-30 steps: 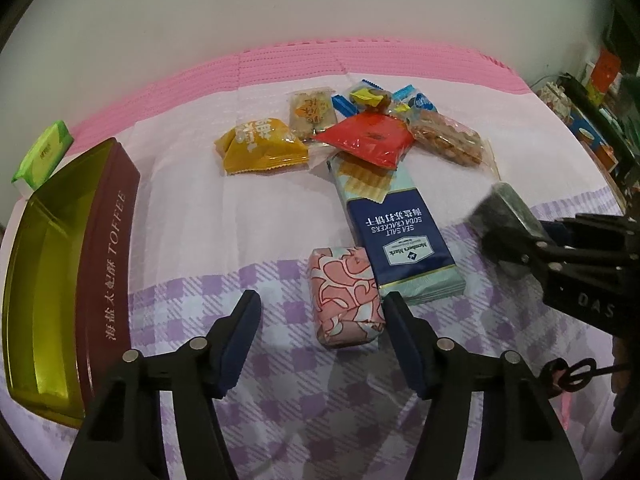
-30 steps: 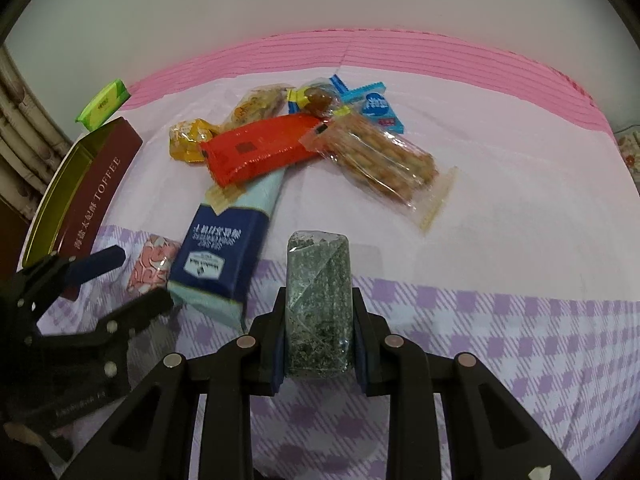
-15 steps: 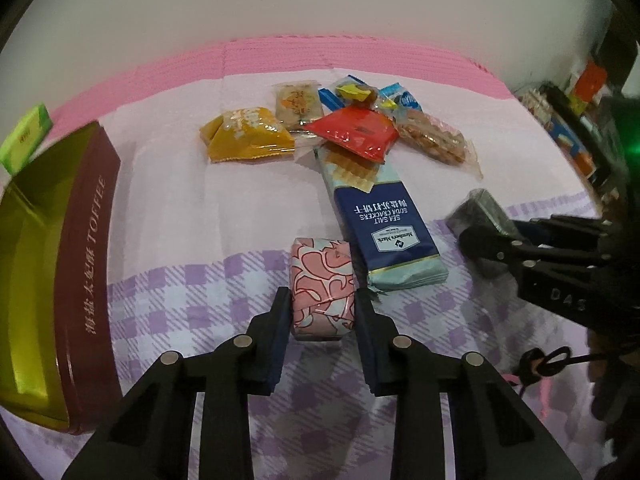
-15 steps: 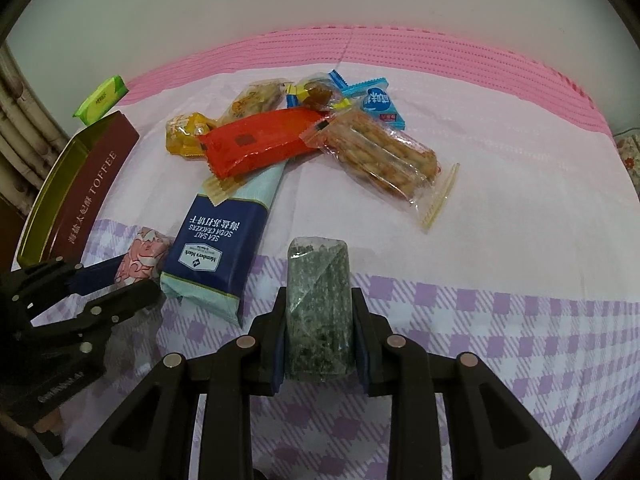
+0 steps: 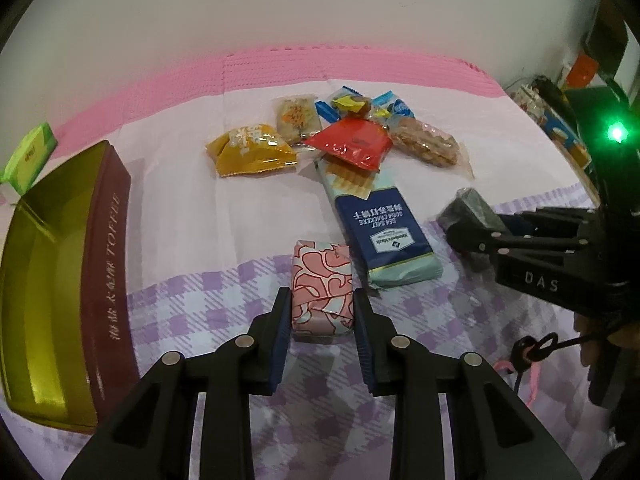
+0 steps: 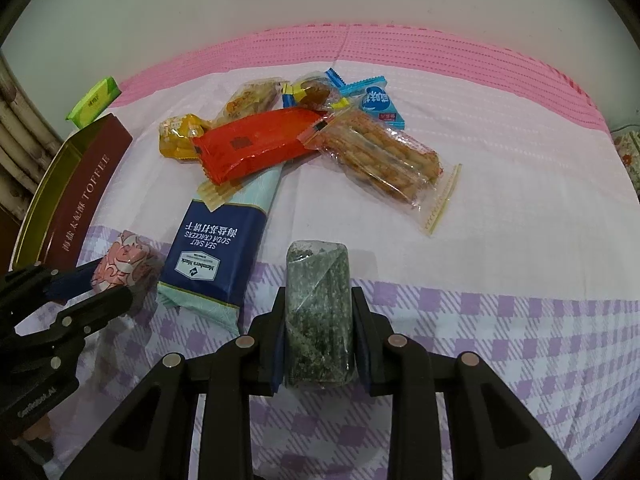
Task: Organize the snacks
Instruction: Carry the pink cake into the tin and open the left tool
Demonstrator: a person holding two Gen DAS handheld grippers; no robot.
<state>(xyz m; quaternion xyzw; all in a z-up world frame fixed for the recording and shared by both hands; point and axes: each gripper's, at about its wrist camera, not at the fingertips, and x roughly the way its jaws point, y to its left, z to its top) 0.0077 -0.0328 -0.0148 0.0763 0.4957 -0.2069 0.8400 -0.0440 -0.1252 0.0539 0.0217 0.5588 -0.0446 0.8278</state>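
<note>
Jaws of the left gripper (image 5: 322, 322), wide a second ago, now pinch the pink patterned snack (image 5: 322, 285) on the checked cloth (image 5: 192, 312) over the desk, beside the sea salt cracker pack (image 5: 380, 224); the toffee tin (image 5: 60, 280) stands open at left.

Right wrist view: the right gripper (image 6: 319, 340) still clamps the dark green seaweed bar (image 6: 319, 312) (unmoved), near the red packet (image 6: 256, 144) and the clear-wrapped biscuits (image 6: 380, 160).
</note>
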